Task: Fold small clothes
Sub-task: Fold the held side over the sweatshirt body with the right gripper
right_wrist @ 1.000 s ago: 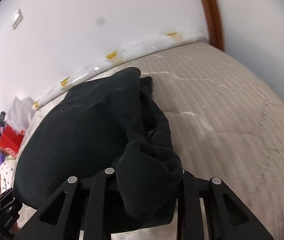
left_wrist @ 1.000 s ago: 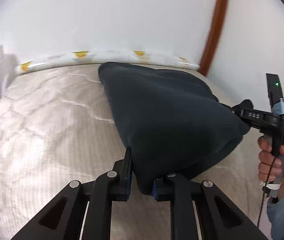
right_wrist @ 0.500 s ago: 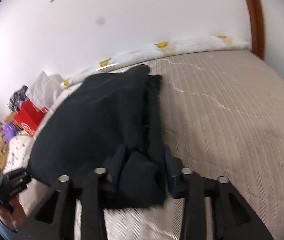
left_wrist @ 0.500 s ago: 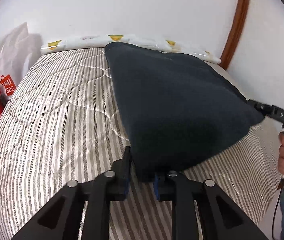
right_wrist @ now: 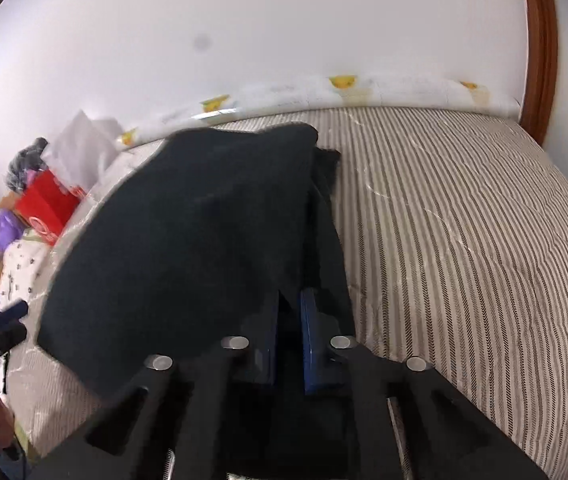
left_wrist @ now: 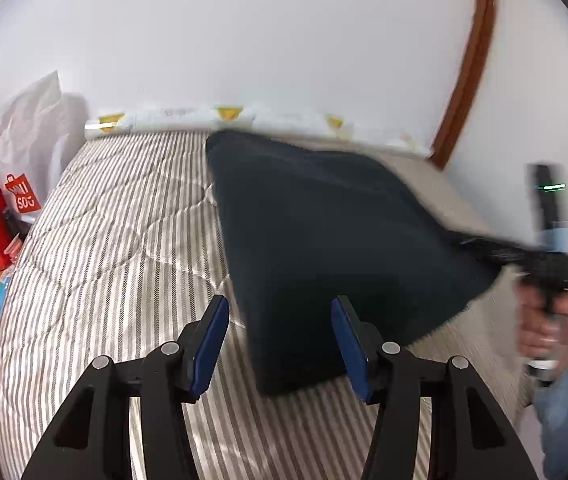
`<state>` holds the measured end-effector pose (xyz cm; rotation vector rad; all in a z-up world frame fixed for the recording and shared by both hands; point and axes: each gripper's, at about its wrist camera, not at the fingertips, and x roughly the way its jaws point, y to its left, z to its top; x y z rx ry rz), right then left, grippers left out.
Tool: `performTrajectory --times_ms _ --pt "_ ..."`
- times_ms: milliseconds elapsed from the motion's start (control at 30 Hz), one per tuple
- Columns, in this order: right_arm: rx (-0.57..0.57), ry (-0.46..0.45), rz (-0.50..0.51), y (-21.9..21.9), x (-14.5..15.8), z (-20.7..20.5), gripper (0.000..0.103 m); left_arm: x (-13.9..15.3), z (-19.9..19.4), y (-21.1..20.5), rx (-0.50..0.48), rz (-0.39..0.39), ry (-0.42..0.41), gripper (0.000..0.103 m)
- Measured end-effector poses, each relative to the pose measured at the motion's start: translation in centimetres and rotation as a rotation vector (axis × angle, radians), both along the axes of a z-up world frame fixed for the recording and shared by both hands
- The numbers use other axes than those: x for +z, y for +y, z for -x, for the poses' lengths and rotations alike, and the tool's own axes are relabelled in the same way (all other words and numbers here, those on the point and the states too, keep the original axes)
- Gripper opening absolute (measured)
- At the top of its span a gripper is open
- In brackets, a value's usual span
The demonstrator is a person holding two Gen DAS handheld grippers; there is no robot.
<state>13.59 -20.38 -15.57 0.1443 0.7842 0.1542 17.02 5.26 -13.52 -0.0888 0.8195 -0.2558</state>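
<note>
Dark navy fleece, a small soft garment [left_wrist: 336, 248], lies spread over the striped quilted mattress [left_wrist: 116, 240] of the bed, reaching from the far edge by the white wall toward me. In my left wrist view its near corner sits between the blue pads of my left gripper [left_wrist: 280, 344], but the jaws have just been opening and now stand apart, with no pad pressing the cloth; that corner looks let go and droops toward the mattress. My right gripper [right_wrist: 288, 332] has just been closing: its blue pads are pressed together on the near right edge of the fleece, which bunches over the fingers and trails toward the far side in a loose doubled strip. From the left view that gripper is blurred at the right, with the cloth pulled into a taut point toward it.

I judge the fold as partly made. The garment seems doubled along its right side and has a fairly tidy left edge, yet it is still one broad slab, lifted at the right corner and not lying flat. Left to do, as I read it: lay that held corner down, smooth it, and fold again to a compact shape. I see no finished pile anywhere.
</note>
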Motion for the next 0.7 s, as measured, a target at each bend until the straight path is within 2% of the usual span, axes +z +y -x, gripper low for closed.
performTrajectory --times_ms 67,100,167,267,333,433,500,600,700 --pt "0.025 -0.119 -0.027 -1.0 2.3 2.3 0.006 -1.0 -0.9 -0.2 -0.014 0.009 0.048 0.052" --pt "0.024 -0.134 -0.038 -1.6 2.9 2.9 0.005 -1.4 -1.1 -0.3 -0.024 0.018 0.068 0.052" --pt "-0.002 -0.105 -0.072 -2.9 2.3 3.5 0.005 -1.5 -1.2 -0.2 -0.038 0.038 0.083 0.052" --pt "-0.011 -0.024 -0.012 -2.8 -0.2 3.0 0.006 -0.8 -1.3 -0.1 -0.036 0.052 0.052 0.052" --pt "-0.055 -0.053 -0.004 -2.6 0.2 3.8 0.008 -0.4 -1.4 0.1 -0.028 0.062 0.036 0.051" --pt "-0.084 -0.128 -0.002 -2.2 0.8 5.0 0.013 -1.3 -1.9 0.1 -0.024 0.041 0.066 0.054" --pt "-0.07 -0.071 0.064 -1.3 -0.4 4.6 0.012 -2.3 -1.8 -0.1 -0.047 0.016 0.086 0.054" --pt "-0.082 0.005 0.153 -1.4 -2.4 4.1 0.012 -2.3 -1.5 -0.2 -0.069 0.001 0.066 0.054" --pt "-0.118 -0.003 0.137 -2.8 -0.9 3.8 0.013 -1.1 -2.4 0.1 -0.057 0.002 0.047 0.054"
